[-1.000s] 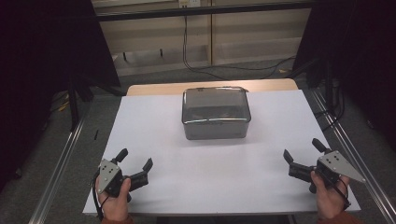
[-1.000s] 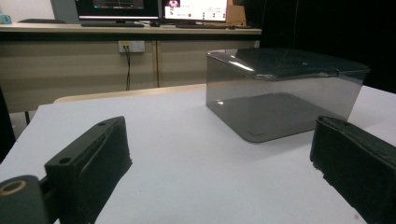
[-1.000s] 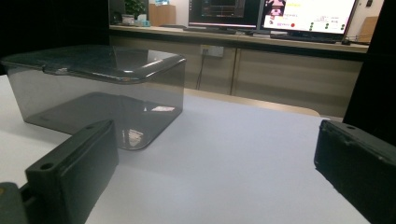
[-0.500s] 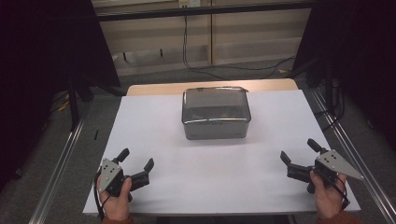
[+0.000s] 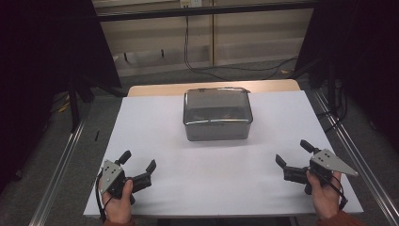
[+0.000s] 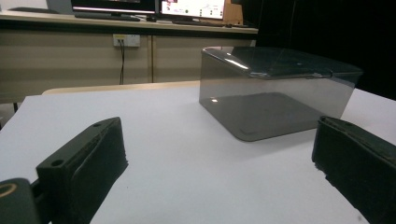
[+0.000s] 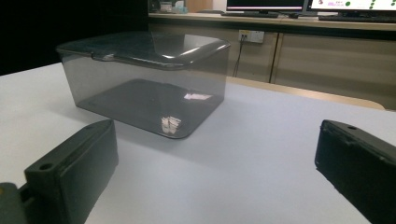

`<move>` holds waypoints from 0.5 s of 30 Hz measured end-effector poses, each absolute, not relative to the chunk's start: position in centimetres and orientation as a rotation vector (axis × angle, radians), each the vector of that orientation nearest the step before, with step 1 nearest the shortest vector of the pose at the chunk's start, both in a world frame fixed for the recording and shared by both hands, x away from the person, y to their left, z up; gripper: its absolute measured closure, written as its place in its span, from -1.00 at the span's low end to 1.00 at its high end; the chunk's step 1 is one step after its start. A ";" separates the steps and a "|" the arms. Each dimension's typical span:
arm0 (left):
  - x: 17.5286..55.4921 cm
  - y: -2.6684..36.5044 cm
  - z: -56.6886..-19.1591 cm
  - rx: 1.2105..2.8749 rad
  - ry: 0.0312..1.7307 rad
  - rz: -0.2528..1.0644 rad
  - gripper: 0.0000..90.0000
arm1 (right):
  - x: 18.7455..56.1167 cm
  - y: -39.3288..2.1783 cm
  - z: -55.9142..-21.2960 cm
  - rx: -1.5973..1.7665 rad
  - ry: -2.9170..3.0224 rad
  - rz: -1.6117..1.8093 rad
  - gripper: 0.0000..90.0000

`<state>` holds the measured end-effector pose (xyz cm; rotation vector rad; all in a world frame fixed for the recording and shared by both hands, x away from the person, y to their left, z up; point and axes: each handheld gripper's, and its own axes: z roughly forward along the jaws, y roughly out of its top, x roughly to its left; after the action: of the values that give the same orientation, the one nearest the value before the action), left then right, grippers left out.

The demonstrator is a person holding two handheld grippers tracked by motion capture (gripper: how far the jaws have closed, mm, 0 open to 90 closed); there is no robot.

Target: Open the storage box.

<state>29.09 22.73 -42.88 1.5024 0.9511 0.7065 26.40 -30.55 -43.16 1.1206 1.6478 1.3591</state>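
A smoky clear plastic box (image 5: pixel 216 114) with its lid on stands at the middle of the white table (image 5: pixel 155 122), toward the far side. It also appears in the left gripper view (image 6: pixel 275 93) and the right gripper view (image 7: pixel 144 79). My left gripper (image 5: pixel 138 162) rests near the front left edge, open, nothing between its fingers (image 6: pixel 84 172). My right gripper (image 5: pixel 292 154) sits near the front right edge, open and empty, fingers (image 7: pixel 74 172) wide apart. Both point toward the box from well short of it.
Metal rails (image 5: pixel 61 165) run along both sides of the table. Beyond the far edge are a wooden strip (image 5: pixel 155 89), cables on the floor (image 5: pixel 221 66) and cabinets with monitors (image 6: pixel 154 7) on top. White surface lies between the grippers and the box.
The right gripper has shifted slightly leftward and forward. The left gripper and the box have stayed in place.
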 end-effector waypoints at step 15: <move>28.9 22.3 -42.7 1.518 0.915 0.699 -0.94 | 27.4 -27.6 -42.9 1.068 1.705 1.384 -1.00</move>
<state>28.87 22.32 -42.69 1.5177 0.9146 0.6993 27.40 -27.56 -42.90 1.0680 1.7054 1.3841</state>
